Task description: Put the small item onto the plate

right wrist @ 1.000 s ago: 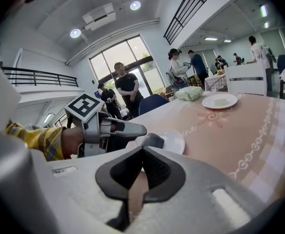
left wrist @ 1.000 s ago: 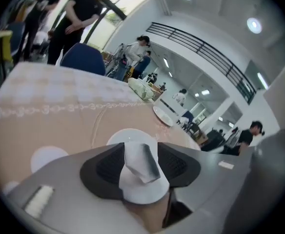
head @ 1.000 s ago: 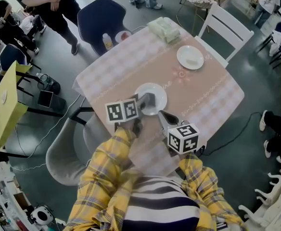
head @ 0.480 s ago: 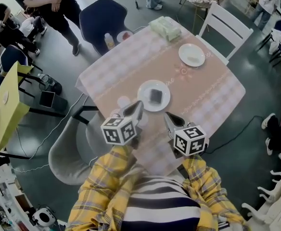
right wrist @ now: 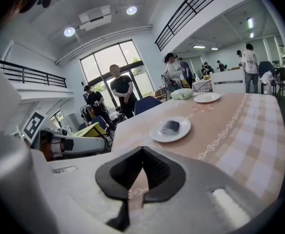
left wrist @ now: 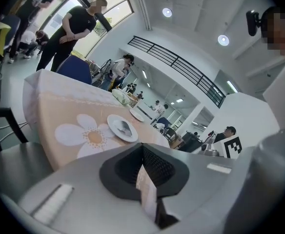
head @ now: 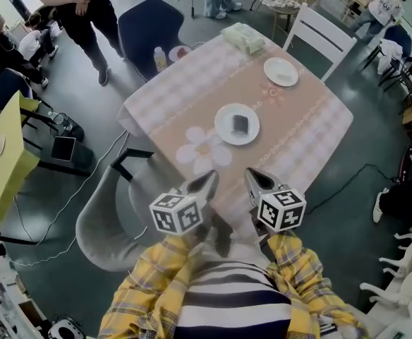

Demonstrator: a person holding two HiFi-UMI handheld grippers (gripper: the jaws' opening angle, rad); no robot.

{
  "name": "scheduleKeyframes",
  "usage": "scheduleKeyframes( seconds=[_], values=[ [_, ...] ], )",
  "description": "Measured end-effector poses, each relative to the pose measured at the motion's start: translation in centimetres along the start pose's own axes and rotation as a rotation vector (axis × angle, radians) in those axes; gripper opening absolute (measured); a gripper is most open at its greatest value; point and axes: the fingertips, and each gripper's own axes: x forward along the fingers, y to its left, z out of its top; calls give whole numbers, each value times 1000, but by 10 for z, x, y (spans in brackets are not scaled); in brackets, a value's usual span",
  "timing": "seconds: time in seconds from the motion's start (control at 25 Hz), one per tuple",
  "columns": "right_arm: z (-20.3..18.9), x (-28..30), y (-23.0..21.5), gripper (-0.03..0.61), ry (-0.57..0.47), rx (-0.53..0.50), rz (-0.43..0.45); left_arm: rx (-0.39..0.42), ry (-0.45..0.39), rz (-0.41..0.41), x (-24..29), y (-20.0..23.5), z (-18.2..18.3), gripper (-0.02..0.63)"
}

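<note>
The small dark item [head: 240, 123] lies on the white plate [head: 225, 130] in the middle of the pink-clothed table [head: 192, 97]. Nothing touches it. My left gripper [head: 209, 179] and right gripper [head: 255, 179] hover side by side at the table's near edge, well short of the plate. Both are shut and empty. In the left gripper view the plate [left wrist: 114, 126] with the item [left wrist: 125, 127] lies ahead, beyond the shut left gripper [left wrist: 143, 152]. The right gripper view shows the plate [right wrist: 157, 133] and the item [right wrist: 170, 126] ahead of the shut right gripper [right wrist: 142, 155].
A second white plate [head: 281, 71], a green packet [head: 243, 38], a small bottle [head: 161, 59] and a small bowl [head: 180, 52] sit at the table's far side. A grey chair [head: 107, 217], a dark blue chair [head: 149, 23] and a white chair [head: 326, 37] surround it. People stand beyond.
The left gripper was over the plate with the item; it let go, shut and drew back. Both grippers now sit at the near table edge. The item stays on the plate.
</note>
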Motion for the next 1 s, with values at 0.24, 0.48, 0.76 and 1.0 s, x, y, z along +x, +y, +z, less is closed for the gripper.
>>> scheduleKeyframes(
  seconds=[0.24,0.48,0.76,1.0],
  values=[
    [-40,-18,44,-5,-7,32,-54,7,75,-69,-41,-2,-33,2],
    [-70,-52,70,-5,32,1,-82,-50,83,-130,-61,-15,-60,0],
    [-85,-94,86,-5,-37,-4,-108,-41,101,-183,-81,-42,-91,-9],
    [-120,-150,102,-5,-98,36,-127,-12,147,-182,-115,-78,-137,-9]
  ],
)
